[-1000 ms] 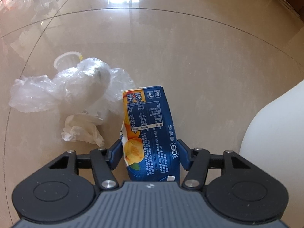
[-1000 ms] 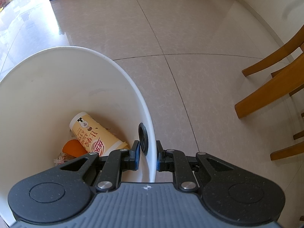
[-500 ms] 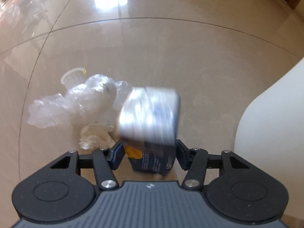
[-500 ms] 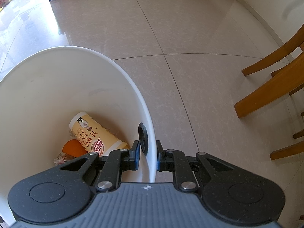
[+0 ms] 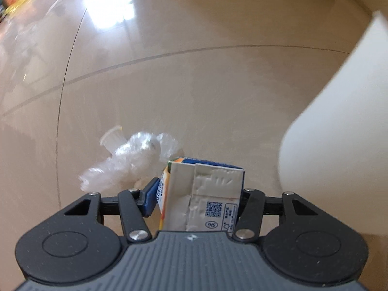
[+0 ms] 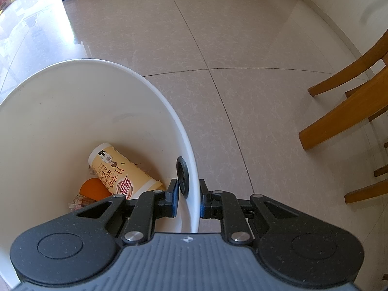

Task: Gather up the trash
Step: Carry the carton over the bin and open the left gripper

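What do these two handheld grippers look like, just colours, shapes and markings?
Both look alike. The left gripper and the right gripper each have a grey ribbed body with a small white emblem at its front edge, two rounded black speckled housings with circular insets, black linkage arms with silver screw heads, and blue finger pads. No cables, hands or sleeves are visible.

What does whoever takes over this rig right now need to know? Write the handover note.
Left gripper: shut on the juice carton, lifted off the floor, white bin to its right.
Right gripper: shut on the bin's rim, steadying it.
Done: a milk-tea cup, an orange piece and a small wrapper lie in the bin.
Left: drop the carton in, then fetch the crumpled plastic bag and the clear plastic cup on the floor.
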{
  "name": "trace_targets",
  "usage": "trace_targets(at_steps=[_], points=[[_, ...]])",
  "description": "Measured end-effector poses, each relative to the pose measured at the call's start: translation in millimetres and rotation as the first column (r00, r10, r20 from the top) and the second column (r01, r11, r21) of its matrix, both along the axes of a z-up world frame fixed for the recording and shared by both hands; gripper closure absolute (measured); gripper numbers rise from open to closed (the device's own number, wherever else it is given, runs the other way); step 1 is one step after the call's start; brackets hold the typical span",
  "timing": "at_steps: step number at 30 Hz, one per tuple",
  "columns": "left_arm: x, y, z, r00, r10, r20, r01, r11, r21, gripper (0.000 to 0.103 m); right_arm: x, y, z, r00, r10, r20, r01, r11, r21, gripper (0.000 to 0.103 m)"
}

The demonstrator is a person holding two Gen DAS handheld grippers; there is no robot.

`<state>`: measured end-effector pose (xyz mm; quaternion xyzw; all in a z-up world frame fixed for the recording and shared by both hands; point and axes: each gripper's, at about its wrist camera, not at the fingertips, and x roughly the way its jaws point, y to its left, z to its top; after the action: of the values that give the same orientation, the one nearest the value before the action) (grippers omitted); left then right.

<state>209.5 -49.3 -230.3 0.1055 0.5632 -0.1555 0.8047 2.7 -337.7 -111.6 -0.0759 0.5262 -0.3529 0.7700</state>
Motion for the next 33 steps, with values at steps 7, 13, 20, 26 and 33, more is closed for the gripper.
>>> trace_targets(at_steps=[7,13,20,26,33], points=[[-16,-13,102,0.977,-0.207,0.050,0.209,0.978,-0.018,0.049,0,-1,1,1.000,-0.001,-0.001,0.001,1.000,0.001,0.085],[-37,-30,194,0.923,-0.351,0.159,0.365,0.928,-0.076,0.048,0,-1,1,1.000,-0.004,0.000,0.004,1.000,0.003,0.085],[-49,-78,224,0.876,-0.436,0.207,0.471,0.866,-0.167,0.048,0,-2,2,1.000,-0.005,-0.002,0.005,1.000,0.006,0.085],[-58,-104,211,0.866,-0.441,0.237,0.486,0.853,-0.189,0.018,0,-1,1,1.000,0.002,-0.005,-0.002,1.000,0.002,0.085],[-55,-96,206,0.878,-0.426,0.219,0.463,0.871,-0.163,0.015,-1,-2,1,1.000,0.002,-0.002,-0.002,1.000,0.006,0.085]])
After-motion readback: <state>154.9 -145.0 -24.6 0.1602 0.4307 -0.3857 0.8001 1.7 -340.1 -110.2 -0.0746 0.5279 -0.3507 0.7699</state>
